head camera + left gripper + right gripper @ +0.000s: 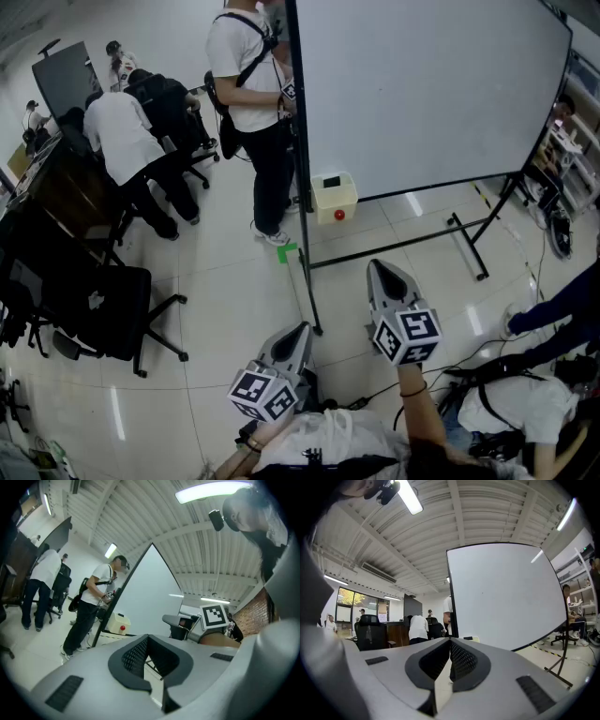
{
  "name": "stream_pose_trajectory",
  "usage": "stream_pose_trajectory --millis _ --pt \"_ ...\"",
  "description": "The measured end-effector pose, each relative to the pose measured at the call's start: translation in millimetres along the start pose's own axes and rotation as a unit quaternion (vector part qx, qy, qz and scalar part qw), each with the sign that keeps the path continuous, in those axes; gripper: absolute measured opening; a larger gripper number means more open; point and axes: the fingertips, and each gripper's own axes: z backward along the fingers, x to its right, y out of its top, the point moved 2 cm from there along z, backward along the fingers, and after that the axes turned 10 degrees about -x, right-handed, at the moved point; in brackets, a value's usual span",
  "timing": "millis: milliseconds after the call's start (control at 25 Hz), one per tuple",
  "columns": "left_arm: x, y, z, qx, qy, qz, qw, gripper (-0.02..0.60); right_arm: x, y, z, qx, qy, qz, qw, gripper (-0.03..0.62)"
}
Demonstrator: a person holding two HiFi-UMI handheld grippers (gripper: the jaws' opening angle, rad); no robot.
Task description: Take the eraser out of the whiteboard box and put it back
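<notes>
A cream whiteboard box (335, 201) with a red knob hangs at the lower left corner of the big whiteboard (422, 84). A small black block (331, 181) lies on top of it; whether it is the eraser I cannot tell. Both grippers are held level, well short of the box, each with nothing in it. My left gripper (303, 327) is shut, jaw tips touching (148, 636). My right gripper (381, 265) is shut too (450, 640) and points at the board. The left gripper view shows the box (117, 622) by the board's edge and the right gripper's marker cube (214, 616).
A person in a white shirt (248, 84) stands at the board's left edge, close to the box. Other people bend over a desk at far left (122, 141). Black office chairs (94, 300) stand at left. The stand's legs (469, 246) and floor cables (469, 361) lie at right.
</notes>
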Motion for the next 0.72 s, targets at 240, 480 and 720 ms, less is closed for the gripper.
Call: stream_pose_trajectory --millis 240,480,720 --pt "-65 57 -19 0.028 0.008 -0.008 0.9995 -0.014 17 27 -105 -0.026 -0.016 0.013 0.999 0.070" --pt "-126 108 -37 0.043 0.004 -0.016 0.9989 -0.014 33 43 -209 -0.048 -0.021 -0.025 0.998 0.263" --pt "-167 131 -53 0.039 -0.009 -0.018 0.9990 -0.014 62 26 -288 -0.112 -0.054 -0.032 0.992 0.343"
